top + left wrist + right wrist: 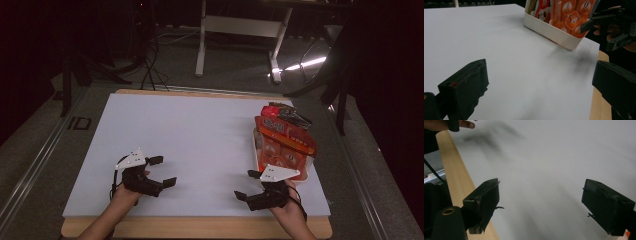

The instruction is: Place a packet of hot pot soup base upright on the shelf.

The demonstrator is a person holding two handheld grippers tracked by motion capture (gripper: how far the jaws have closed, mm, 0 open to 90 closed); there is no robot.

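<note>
In the high view, the left claw [162, 171] sits at the lower left of the frame, low over the white table [200, 130], with its two black jaws spread apart and nothing between them; a grey three-cornered plate rides on top and the person's left hand [127, 192] comes in from the bottom edge. The middle of the frame is bare white surface. At the lower right the right claw [246, 185] hovers just above the table near its front wooden edge, jaws likewise apart and empty, pointing toward the left of the frame, with the right hand [290, 207] behind it. Just above that claw, toward the right edge of the table, stands the white tray [256, 150], packed with orange snack packets [285, 137] that stand upright and lean, and a dark packet [292, 116] at its far end. In the left gripper view, the tray [549, 30] lies at the upper middle of the frame, resting on the table near the wooden edge, its orange packets [571, 15] rising out of it; the right claw [599, 35] shows just beside it at the upper right, apart from the tray wall. In the right gripper view, the open jaws frame bare white table [544, 170], and the wooden edge [454, 170] runs down the left side.
</note>
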